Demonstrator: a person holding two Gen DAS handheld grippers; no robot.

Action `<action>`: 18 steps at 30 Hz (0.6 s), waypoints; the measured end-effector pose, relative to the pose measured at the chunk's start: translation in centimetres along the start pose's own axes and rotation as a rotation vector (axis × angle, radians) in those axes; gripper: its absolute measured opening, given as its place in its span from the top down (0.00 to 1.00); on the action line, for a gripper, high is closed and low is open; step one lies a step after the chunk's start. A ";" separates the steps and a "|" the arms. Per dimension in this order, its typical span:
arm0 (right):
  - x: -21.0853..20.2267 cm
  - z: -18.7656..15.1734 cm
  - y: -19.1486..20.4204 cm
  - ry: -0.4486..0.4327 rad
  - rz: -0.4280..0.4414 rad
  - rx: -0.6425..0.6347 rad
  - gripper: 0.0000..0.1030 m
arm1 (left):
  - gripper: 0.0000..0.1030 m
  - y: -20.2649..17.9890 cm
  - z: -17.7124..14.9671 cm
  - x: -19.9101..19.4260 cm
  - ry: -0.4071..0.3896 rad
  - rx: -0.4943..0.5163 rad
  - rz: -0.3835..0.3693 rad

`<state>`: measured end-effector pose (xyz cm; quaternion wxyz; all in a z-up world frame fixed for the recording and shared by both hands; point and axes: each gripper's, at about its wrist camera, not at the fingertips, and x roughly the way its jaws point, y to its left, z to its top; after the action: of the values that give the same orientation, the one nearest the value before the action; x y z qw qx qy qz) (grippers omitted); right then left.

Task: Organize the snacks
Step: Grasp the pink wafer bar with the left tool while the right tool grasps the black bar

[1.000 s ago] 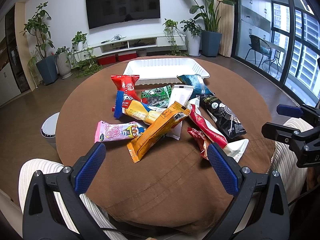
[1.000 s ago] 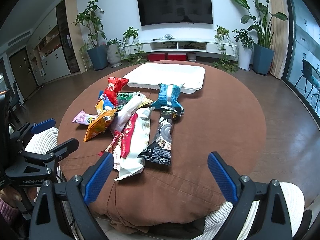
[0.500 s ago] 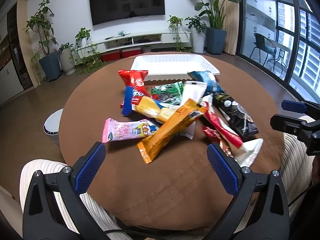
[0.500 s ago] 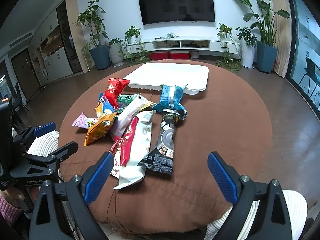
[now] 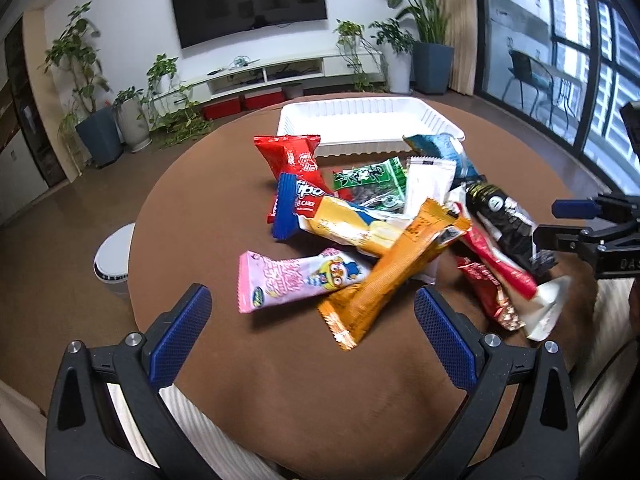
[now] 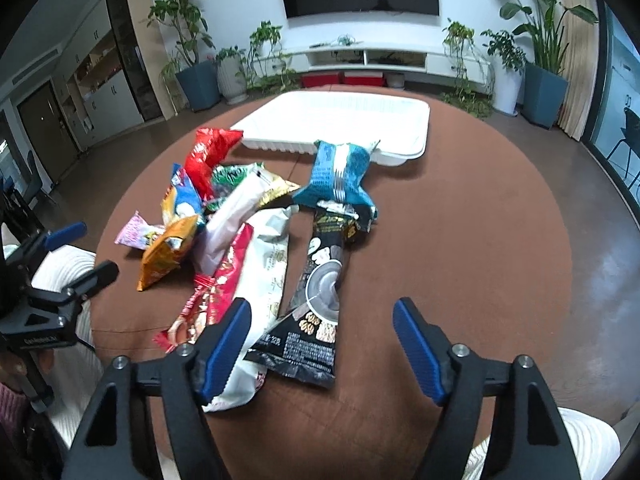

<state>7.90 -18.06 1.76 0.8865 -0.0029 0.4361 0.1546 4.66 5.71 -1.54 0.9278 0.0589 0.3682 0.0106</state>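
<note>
A pile of snack packets lies on the round brown table (image 6: pixel 460 240), in front of an empty white tray (image 5: pixel 372 120). My left gripper (image 5: pixel 312 300) is open, low over the near edge of the pile. A pink packet (image 5: pixel 296 278) and an orange packet (image 5: pixel 396 264) lie just beyond its fingertips. My right gripper (image 6: pixel 322 308) has its jaws closing. The near end of a black packet (image 6: pixel 324 280) lies between them, and the pads do not touch it. A long white packet (image 6: pixel 272 264) runs under its left finger. A teal bag (image 6: pixel 340 172) leans on the tray's rim.
A white round stool (image 5: pixel 114 252) stands on the floor left of the table. The person's knees in white ribbed trousers (image 5: pixel 200 420) sit under the near table edge. Potted plants and a low TV cabinet line the far wall. Bare cloth lies right of the pile.
Both grippers have come forward and down toward the pile, so the packets look larger. The right gripper's fingers stand closer together than before; the left gripper's fingers keep their spread.
</note>
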 end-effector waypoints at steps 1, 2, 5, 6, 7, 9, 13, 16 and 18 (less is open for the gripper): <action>0.4 0.1 0.0 0.014 0.003 -0.004 0.30 | 0.00 0.1 0.1 0.3 0.002 0.020 0.006; 0.7 0.1 0.1 0.022 0.006 -0.005 0.33 | 0.00 0.3 0.3 0.5 0.006 0.043 0.009; 1.8 0.3 0.2 0.054 0.005 -0.015 0.35 | 0.00 0.5 0.7 1.3 0.026 0.110 0.013; 2.0 0.4 0.3 0.060 0.007 -0.019 0.36 | 0.00 0.8 1.0 1.6 0.034 0.122 0.001; 2.2 0.4 0.3 0.065 0.008 -0.021 0.36 | 0.00 1.0 1.2 1.7 0.040 0.131 -0.009; 2.6 0.6 0.3 0.071 0.008 -0.026 0.36 | 0.00 1.3 1.7 2.2 0.051 0.160 -0.003; 3.3 0.9 0.7 0.084 0.018 -0.043 0.36 | 0.00 1.4 2.6 3.3 0.084 0.275 0.012; 3.9 1.2 1.0 0.093 0.012 -0.060 0.36 | 0.00 0.7 2.8 4.5 0.105 0.403 0.042; 4.1 1.4 1.0 0.094 0.008 -0.067 0.36 | 0.01 0.3 3.0 5.3 0.125 0.466 0.035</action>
<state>11.04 -15.84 -0.44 0.8638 -0.0382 0.4719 0.1725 10.58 6.07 -2.96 0.8643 0.2770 0.4162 -0.0549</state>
